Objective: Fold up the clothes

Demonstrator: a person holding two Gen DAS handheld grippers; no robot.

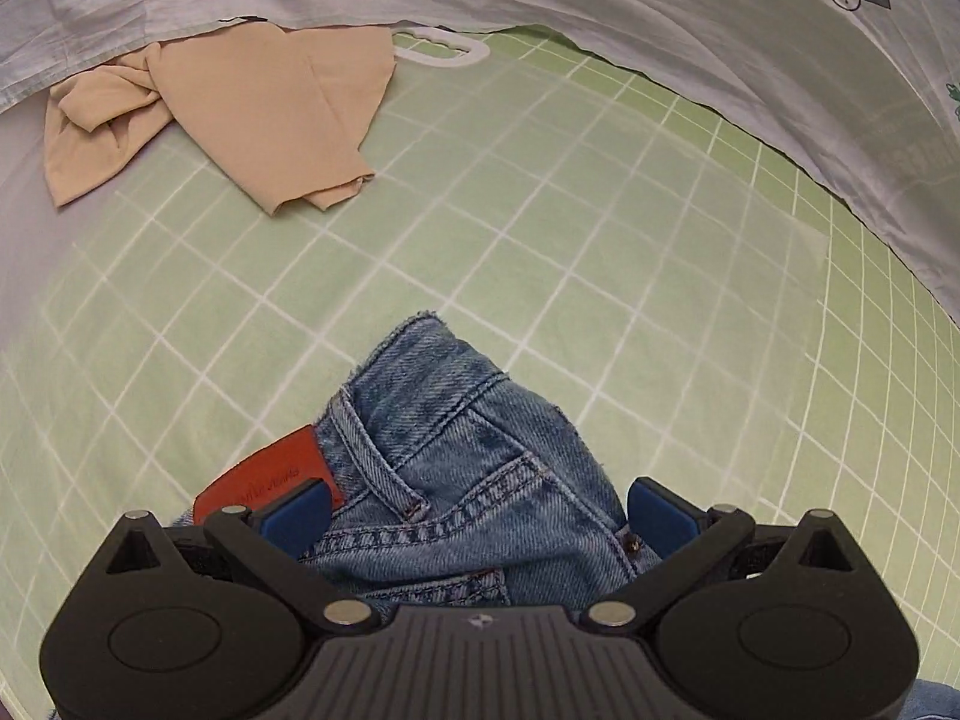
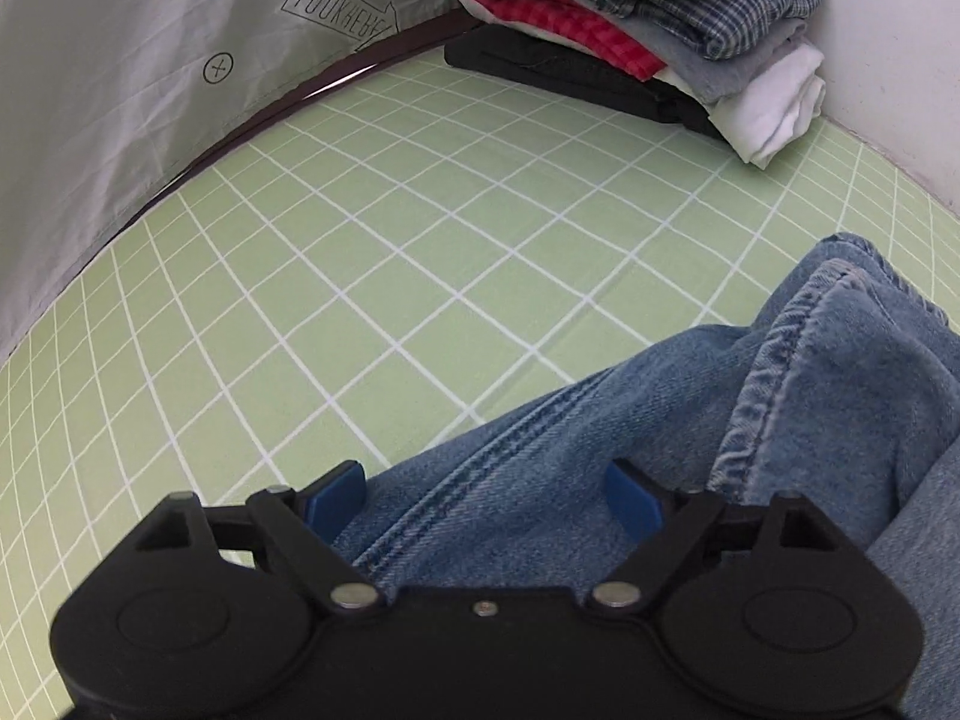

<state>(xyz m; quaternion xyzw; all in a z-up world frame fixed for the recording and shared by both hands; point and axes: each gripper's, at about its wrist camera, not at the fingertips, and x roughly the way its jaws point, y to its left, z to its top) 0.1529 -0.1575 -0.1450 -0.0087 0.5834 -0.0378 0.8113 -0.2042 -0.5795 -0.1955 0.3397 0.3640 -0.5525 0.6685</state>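
Blue jeans lie on the green grid mat, waistband end up, with a red leather patch by the belt loop. My left gripper hovers over this waistband, its blue pads wide apart on either side of the denim, not pressing it. In the right wrist view, a leg of the jeans with its stitched hem stretches to the right. My right gripper stands open over the leg seam, its pads clear of the cloth.
A crumpled beige garment lies at the mat's far left, next to a white plastic handle. A grey printed sheet borders the mat. A stack of folded clothes sits in the far corner against a white wall.
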